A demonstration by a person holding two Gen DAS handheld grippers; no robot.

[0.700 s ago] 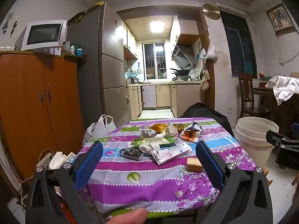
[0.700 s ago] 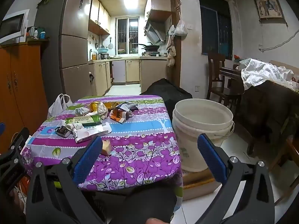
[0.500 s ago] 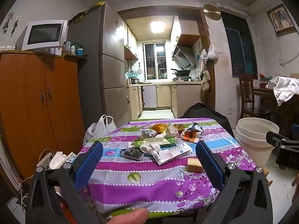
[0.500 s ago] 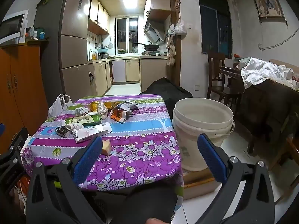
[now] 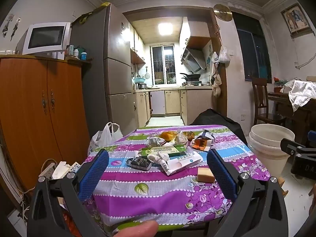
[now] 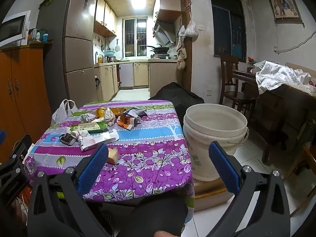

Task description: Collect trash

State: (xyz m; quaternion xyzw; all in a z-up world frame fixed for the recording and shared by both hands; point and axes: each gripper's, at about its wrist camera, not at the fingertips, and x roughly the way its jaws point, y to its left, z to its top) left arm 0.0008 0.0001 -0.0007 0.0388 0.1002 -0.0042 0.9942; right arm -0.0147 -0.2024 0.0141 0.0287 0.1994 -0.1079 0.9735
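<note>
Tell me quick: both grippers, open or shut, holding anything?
Left gripper: open, holding nothing, short of the trash on the purple floral tablecloth.
Right gripper: open, holding nothing, near the white plastic bucket.

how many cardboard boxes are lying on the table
2 clear ones: the green box mid-table, and the white box just in front of it toward the camera. More may be hidden in the crumpled wrappers behind.
</note>
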